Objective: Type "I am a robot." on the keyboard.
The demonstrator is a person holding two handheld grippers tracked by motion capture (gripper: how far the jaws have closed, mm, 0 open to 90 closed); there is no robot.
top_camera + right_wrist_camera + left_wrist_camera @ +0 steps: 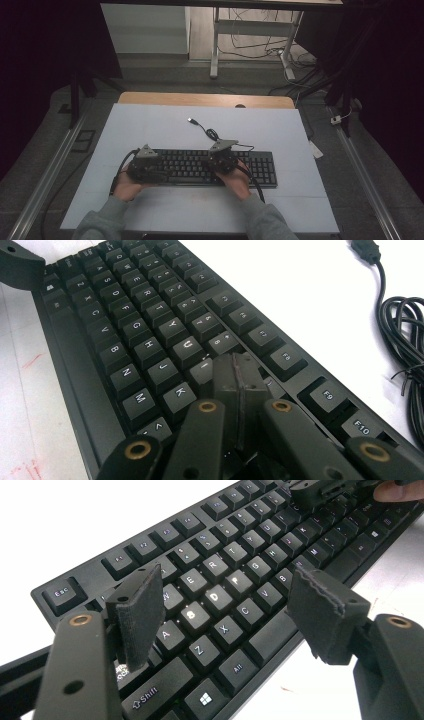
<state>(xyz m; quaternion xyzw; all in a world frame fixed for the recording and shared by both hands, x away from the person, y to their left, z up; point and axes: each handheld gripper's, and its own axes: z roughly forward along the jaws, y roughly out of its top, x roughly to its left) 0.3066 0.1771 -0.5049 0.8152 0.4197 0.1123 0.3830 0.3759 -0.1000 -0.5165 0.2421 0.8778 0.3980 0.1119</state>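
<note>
A black keyboard (260, 167) lies across the near half of the white table top (150, 125). My left gripper (149, 167) hovers over the keyboard's left end. In the left gripper view it (227, 587) is open, its pads spread above the keyboard (235, 555) around the S, D and F keys, holding nothing. My right gripper (221, 161) is over the keyboard's middle. In the right gripper view it (240, 367) is shut, pads pressed together with their tip down among the keyboard's (145, 340) keys near I and K.
The keyboard's black cable (212, 134) coils just behind it, its USB plug (191, 120) lying loose on the table; the coil (402, 340) is to the right in the right gripper view. A wooden table edge (205, 99) runs along the back. Floor cables lie beyond.
</note>
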